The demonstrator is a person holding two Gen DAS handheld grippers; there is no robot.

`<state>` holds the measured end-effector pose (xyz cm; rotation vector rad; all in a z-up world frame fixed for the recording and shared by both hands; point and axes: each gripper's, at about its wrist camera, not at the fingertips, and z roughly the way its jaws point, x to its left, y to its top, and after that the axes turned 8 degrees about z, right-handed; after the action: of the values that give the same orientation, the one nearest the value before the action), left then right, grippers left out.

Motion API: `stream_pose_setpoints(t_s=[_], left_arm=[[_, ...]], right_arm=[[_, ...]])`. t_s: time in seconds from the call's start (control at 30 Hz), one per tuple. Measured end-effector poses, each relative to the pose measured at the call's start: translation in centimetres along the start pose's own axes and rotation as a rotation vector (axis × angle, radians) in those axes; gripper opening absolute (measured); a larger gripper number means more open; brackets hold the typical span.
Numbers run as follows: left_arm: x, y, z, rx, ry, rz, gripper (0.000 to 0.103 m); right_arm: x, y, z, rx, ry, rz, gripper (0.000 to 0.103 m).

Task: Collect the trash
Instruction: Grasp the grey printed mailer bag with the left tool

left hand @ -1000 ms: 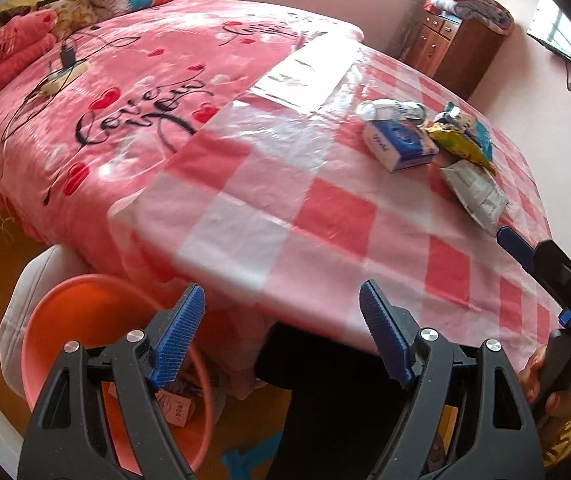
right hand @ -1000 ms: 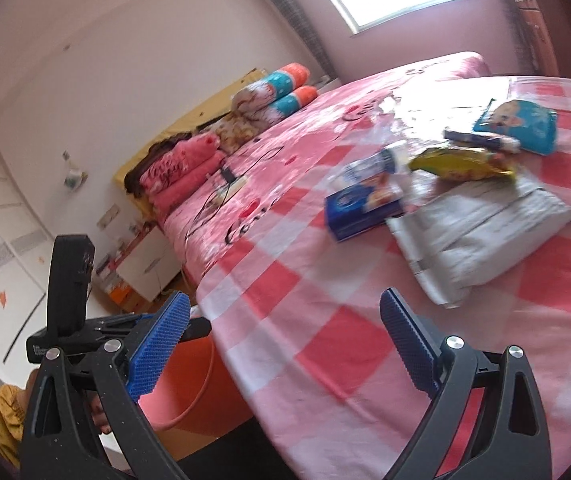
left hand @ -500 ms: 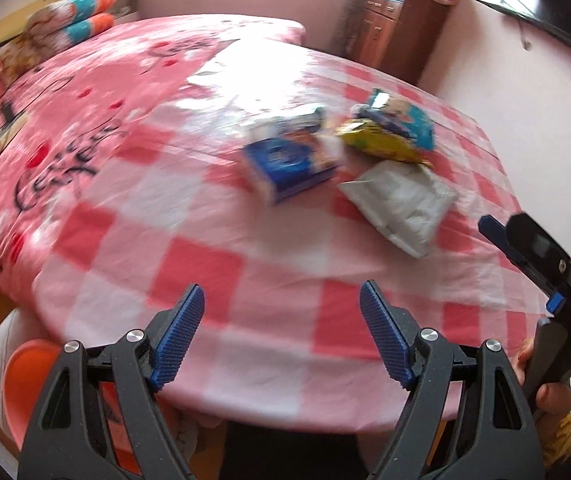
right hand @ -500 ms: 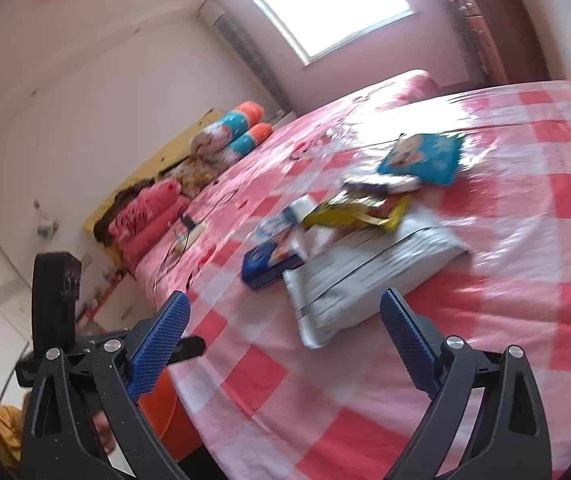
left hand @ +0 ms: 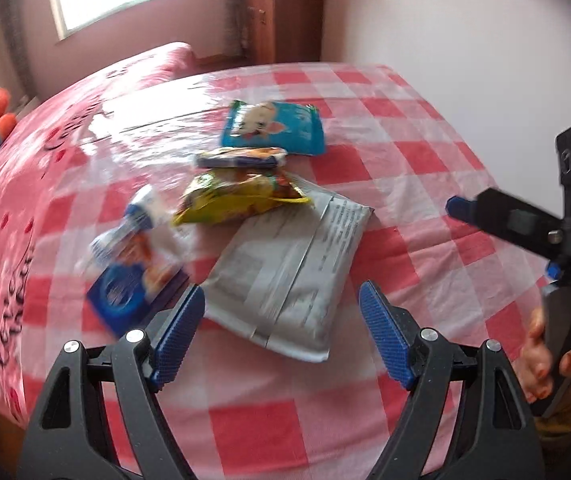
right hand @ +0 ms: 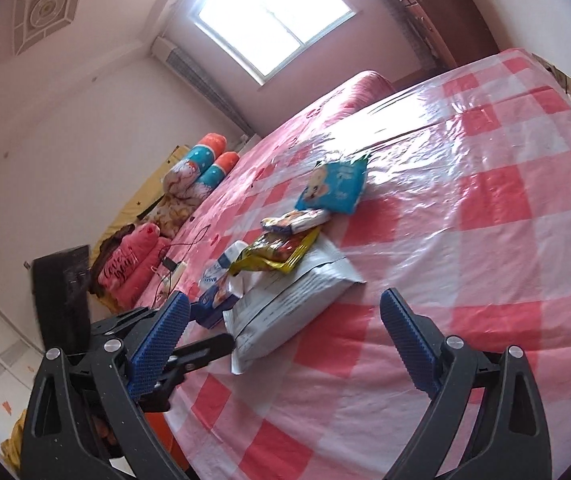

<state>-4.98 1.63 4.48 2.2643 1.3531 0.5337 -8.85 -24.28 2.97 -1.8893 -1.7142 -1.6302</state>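
Trash lies on the red-checked cloth (left hand: 425,160) over the bed. A grey mailer bag (left hand: 285,268) is nearest, with a yellow snack bag (left hand: 237,196) partly on it, a blue box (left hand: 125,288), a small wrapper (left hand: 241,158) and a blue cartoon packet (left hand: 273,128) behind. My left gripper (left hand: 281,332) is open and empty just before the mailer bag. My right gripper (right hand: 281,340) is open and empty, also near the mailer bag (right hand: 293,304). The yellow bag (right hand: 281,252) and blue packet (right hand: 333,188) show there too.
The right gripper's body (left hand: 525,224) stands at the right in the left wrist view. Rolled pillows (right hand: 201,168) and pink bedding (right hand: 129,260) lie at the bed's head. A wooden cabinet (left hand: 277,12) stands by the far wall. A bit of orange bucket (right hand: 169,440) shows below the bed edge.
Both grippers have moved in over the bed toward the trash pile, which now looks larger and closer. The orange bucket has dropped out of the left wrist view. Both stay open.
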Motion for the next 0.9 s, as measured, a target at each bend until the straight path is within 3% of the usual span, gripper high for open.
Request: stream_pose_setpoints(t_s=[0.4, 0.6, 0.9], left_arm=[[-0.5, 2.1, 4.2, 0.067, -0.021, 0.090, 0.081], [-0.6, 2.8, 5.4, 0.079, -0.010, 0.117, 0.090], [-0.1, 3.2, 6.5, 0.087, -0.063, 0.060, 0.091]], right_arm=[[-1.8, 1.1, -1.4, -0.014, 0.009, 0.030, 0.095], [-2.0, 1.1, -1.3, -0.003, 0.017, 0.033, 0.095], [-2.4, 1.1, -0.7, 0.021, 0.021, 0.038, 0.095]])
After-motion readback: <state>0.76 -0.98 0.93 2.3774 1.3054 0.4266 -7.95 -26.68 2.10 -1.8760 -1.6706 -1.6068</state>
